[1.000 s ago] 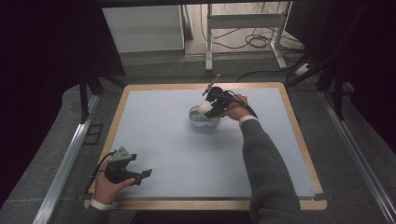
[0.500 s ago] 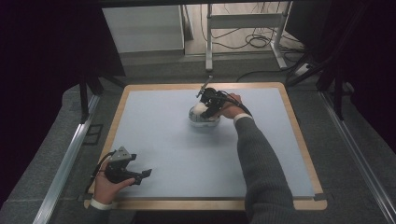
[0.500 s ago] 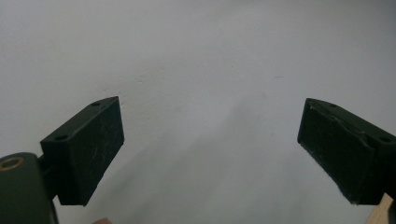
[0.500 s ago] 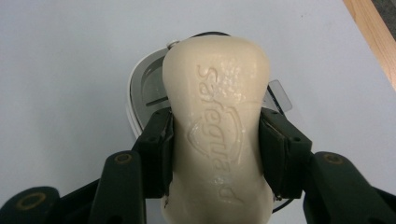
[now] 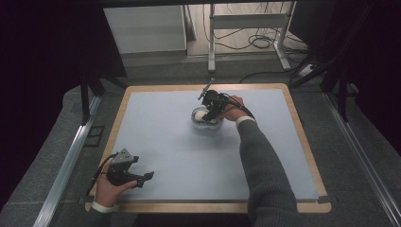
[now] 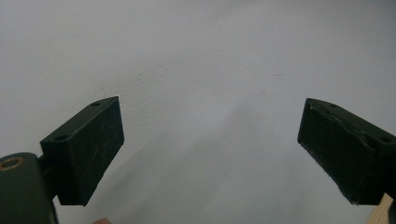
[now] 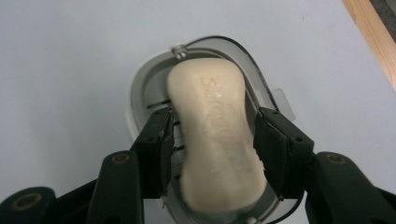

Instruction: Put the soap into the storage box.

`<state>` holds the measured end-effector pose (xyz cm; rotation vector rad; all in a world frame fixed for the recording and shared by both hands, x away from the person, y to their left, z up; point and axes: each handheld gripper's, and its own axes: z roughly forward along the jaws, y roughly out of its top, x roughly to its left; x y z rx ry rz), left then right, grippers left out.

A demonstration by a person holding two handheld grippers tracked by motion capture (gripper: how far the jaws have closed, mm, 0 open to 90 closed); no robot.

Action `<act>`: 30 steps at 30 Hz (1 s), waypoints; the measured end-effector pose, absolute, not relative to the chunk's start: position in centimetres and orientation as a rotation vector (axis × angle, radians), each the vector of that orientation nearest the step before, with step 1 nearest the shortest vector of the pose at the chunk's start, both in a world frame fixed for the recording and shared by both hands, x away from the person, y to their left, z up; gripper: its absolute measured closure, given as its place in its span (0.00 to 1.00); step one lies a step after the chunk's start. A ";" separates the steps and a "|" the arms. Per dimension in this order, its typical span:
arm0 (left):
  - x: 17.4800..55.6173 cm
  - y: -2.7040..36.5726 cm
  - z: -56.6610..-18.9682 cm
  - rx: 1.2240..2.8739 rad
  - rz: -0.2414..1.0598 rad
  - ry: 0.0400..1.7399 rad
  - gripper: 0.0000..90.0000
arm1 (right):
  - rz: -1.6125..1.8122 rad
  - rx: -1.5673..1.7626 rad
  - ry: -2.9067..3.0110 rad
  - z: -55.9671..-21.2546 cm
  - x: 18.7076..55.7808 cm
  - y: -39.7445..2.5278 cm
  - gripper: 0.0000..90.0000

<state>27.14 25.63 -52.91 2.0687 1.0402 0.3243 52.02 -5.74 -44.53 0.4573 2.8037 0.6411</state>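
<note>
A cream soap bar (image 7: 210, 84) with stamped lettering lies lengthwise in a white and clear oval soap dish (image 7: 140, 88). My right gripper (image 7: 215, 119) straddles the bar at its narrow waist, with both jaws pressed against its sides. In the high view the soap dish (image 5: 204, 125) sits on the pale mat a little behind the centre, and the right gripper (image 5: 211, 111) leans over it from the right. My left gripper (image 5: 142, 178) rests near the mat's front left corner, open, with bare mat between its jaws (image 6: 210, 135).
The pale blue mat (image 5: 179, 156) lies on a board with a wooden rim (image 5: 302, 142). Grey carpet surrounds the board, with metal rails at both sides. A metal frame leg (image 5: 211, 42) and cables stand beyond the far edge.
The right hand has shifted left and down until the gripper is over the dish, around the soap. The left gripper has stayed in place.
</note>
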 end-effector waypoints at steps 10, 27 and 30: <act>27.1 25.6 -52.9 2.070 0.320 1.039 0.08 | 0.711 0.526 2.765 -43.5 51.4 -6.9 0.47; 27.2 25.3 -53.1 2.076 0.318 1.039 0.08 | 0.831 0.692 2.662 -42.9 48.6 -10.4 0.40; 27.1 25.4 -53.0 2.072 0.321 1.040 0.08 | 0.835 0.757 2.614 -43.2 47.6 -11.5 0.38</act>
